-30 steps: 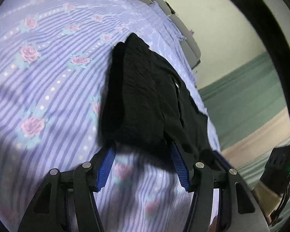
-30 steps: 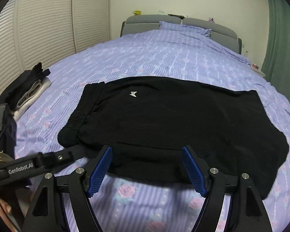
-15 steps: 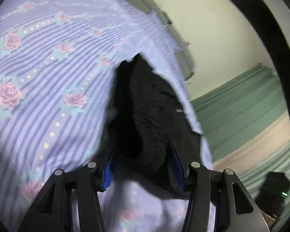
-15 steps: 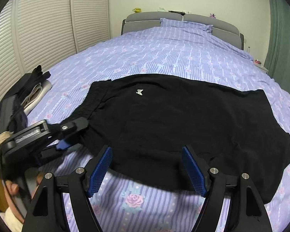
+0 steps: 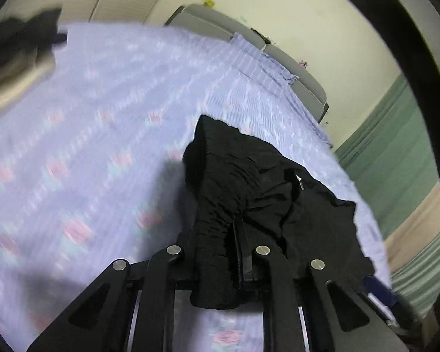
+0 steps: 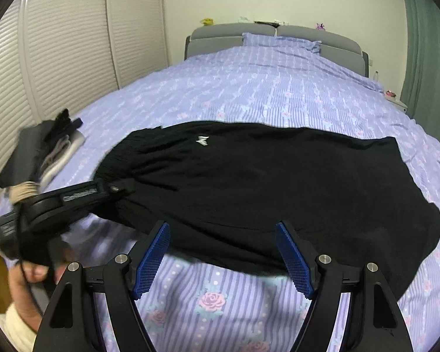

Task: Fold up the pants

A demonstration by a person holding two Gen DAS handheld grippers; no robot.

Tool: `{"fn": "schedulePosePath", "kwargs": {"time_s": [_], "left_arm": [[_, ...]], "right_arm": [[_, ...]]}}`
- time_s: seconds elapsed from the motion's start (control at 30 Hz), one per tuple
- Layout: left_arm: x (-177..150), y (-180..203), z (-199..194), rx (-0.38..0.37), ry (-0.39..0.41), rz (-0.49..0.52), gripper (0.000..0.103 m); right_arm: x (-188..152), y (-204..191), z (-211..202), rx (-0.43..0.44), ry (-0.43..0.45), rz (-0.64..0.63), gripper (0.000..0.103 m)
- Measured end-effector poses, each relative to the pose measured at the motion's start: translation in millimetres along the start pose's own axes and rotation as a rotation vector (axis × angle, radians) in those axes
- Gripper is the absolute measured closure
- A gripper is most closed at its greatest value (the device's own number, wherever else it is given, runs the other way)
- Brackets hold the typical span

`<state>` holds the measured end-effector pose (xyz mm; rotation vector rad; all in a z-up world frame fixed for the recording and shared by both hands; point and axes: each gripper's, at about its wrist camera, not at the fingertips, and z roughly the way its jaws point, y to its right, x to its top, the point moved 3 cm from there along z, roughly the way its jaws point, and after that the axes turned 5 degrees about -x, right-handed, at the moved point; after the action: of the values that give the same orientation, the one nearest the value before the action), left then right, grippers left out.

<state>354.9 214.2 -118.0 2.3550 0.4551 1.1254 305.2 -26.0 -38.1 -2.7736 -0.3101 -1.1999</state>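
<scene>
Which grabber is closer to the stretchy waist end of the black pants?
Left. The left gripper is closing with the bunched waistband of the black pants between its fingers. The right gripper hovers open over the pants' near edge, farther along.

Bare bedspread (image 6: 278,88) beyond pants (image 6: 264,182), clothes pile (image 6: 52,149) at left edge

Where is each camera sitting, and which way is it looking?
Left wrist: sits on the left gripper, looking along its fingers and up the bed; the jaws are closing with the black pants bunched between them.
Right wrist: sits on the right gripper, open, low over the bed toward the headboard; a hand shows at the left.
Both see the pants, the bed and the headboard.
</scene>
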Motion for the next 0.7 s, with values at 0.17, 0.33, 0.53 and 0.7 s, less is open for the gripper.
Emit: {"fn": "schedulePosePath", "kwargs": {"time_s": [0.17, 0.33, 0.53, 0.7], "left_arm": [[4.2, -16.5, 31.2, 0.059, -0.123, -0.030, 0.067], [5.5, 2.8, -3.3, 0.197, -0.060, 0.106, 0.041], [27.8, 75.3, -43.3, 0.208, 0.042, 0.337, 0.033], [13.5, 151.3, -39.8, -0.009, -0.011, 0.528, 0.029]], "right_arm": [[-0.2, 4.8, -6.8, -0.009, 0.015, 0.003, 0.028], [1.1, 29.4, -16.3, -0.030, 0.035, 0.035, 0.028], [-3.5, 82.4, -40.1, -0.088, 0.096, 0.110, 0.028], [-16.5, 139.6, -64.0, -0.167, 0.154, 0.199, 0.028]]}}
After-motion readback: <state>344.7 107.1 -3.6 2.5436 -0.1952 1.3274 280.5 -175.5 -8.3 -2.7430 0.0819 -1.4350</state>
